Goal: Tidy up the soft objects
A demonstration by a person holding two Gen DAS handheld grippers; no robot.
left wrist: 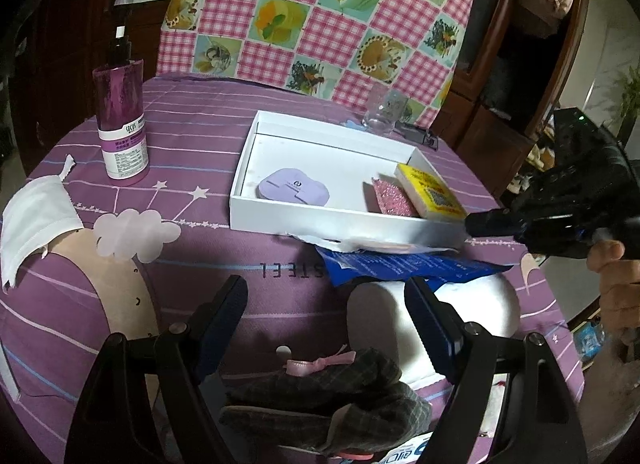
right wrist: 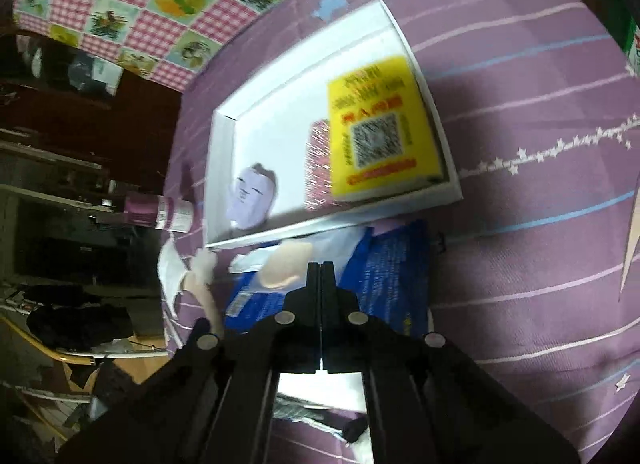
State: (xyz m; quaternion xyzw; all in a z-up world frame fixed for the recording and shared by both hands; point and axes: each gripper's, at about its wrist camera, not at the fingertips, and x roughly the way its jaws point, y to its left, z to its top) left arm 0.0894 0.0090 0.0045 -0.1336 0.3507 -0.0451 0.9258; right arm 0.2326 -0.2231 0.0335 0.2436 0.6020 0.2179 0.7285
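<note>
Dim indoor light; both fisheye views bent strongly and darkened at the rims; the right wrist view was motion-blurred, the white tray (right wrist: 224, 167) smeared, with soft shadows

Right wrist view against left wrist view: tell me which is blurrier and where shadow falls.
Right wrist view: motion-smeared, the yellow rectangular sponge with its printed code and the shallow white cardboard box streaked; the shut right gripper throws a dark shadow on the purple striped tablecloth.
Left wrist view: sharp, evenly lit, the purple pump bottle label crisp; fisheye bends the table edge.
</note>
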